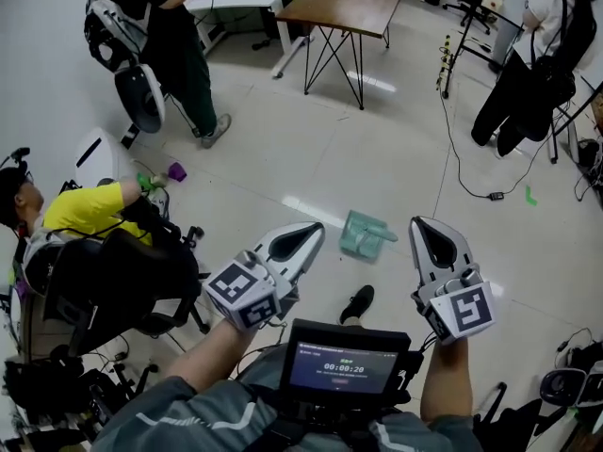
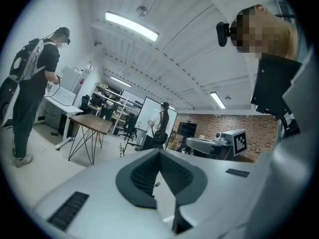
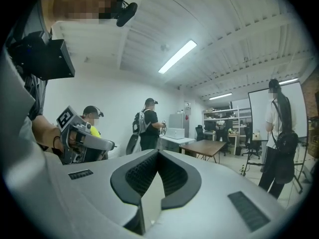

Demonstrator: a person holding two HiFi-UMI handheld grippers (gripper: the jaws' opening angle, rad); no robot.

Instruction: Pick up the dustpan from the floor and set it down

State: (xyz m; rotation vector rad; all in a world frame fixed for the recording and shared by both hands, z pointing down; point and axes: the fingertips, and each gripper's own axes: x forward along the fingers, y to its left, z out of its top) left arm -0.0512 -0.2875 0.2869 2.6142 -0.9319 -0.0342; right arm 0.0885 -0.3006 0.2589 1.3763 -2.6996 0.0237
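Operator stands over pale tiled floor (image 1: pixel 283 149), handheld gripper in each hand. Left gripper (image 1: pixel 303 241) clenched, jaws tip to tip, nothing between. Right gripper (image 1: pixel 431 238) likewise closed, empty. Teal dustpan (image 1: pixel 366 234) lies on floor, seen between both grippers in head view, touched by neither, just beyond operator's black shoe (image 1: pixel 358 302). Person in yellow shirt (image 1: pixel 89 210) sits at left. Wooden table (image 1: pixel 344 3) stands well beyond. Chest-mounted screen (image 1: pixel 344 365) glows below.

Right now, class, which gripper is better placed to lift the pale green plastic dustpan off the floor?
Probably right: the handle of the pale green plastic dustpan seems to point at the right gripper; the left gripper faces its pan. Both are shut, empty.
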